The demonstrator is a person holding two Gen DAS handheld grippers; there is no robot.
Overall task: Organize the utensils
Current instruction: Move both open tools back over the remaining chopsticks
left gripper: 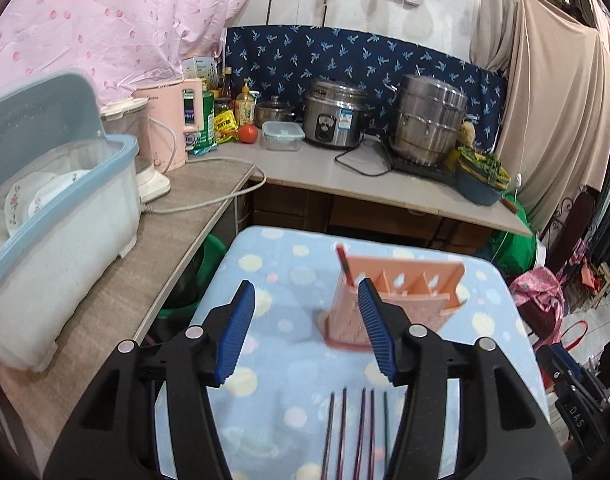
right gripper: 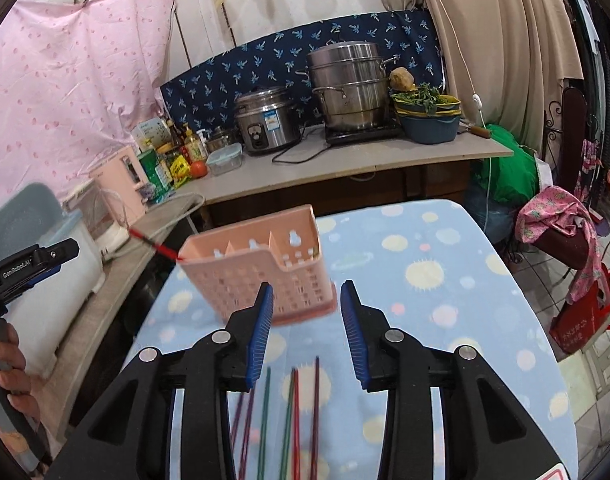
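**Chopsticks lie below both open grippers**

While the pink holder [right gripper: 261, 272] stands on the dotted blue cloth [right gripper: 445, 280] with one red chopstick [right gripper: 153, 245] inside, the loose chopsticks [right gripper: 293, 412] lie nearer, pointing lengthwise toward it (blurred). Left gripper [left gripper: 307, 330] and right gripper [right gripper: 307, 330] both gape, empty; neither looks clearly closer.
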